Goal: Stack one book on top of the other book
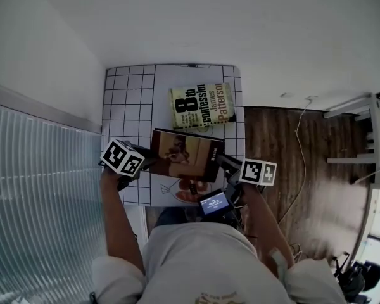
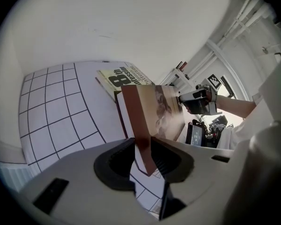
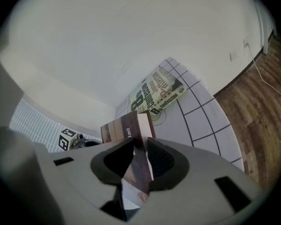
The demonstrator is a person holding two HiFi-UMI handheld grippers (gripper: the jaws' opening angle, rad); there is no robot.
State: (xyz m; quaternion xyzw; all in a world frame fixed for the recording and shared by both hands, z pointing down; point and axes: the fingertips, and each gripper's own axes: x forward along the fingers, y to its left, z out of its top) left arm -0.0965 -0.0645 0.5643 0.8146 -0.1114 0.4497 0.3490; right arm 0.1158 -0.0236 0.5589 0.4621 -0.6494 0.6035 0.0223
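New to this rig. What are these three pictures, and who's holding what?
There is no robot here. A person wears a head camera and holds a pair of tongs in each hand. The top-down picture is the head view. The other two come from cameras riding on each pair of tongs, looking along its jaws. A yellow-green paperback lies on the white gridded table. The left tongs and right tongs are each clamped on an opposite edge of a brown book. It is lifted off the table, nearer the person than the paperback.
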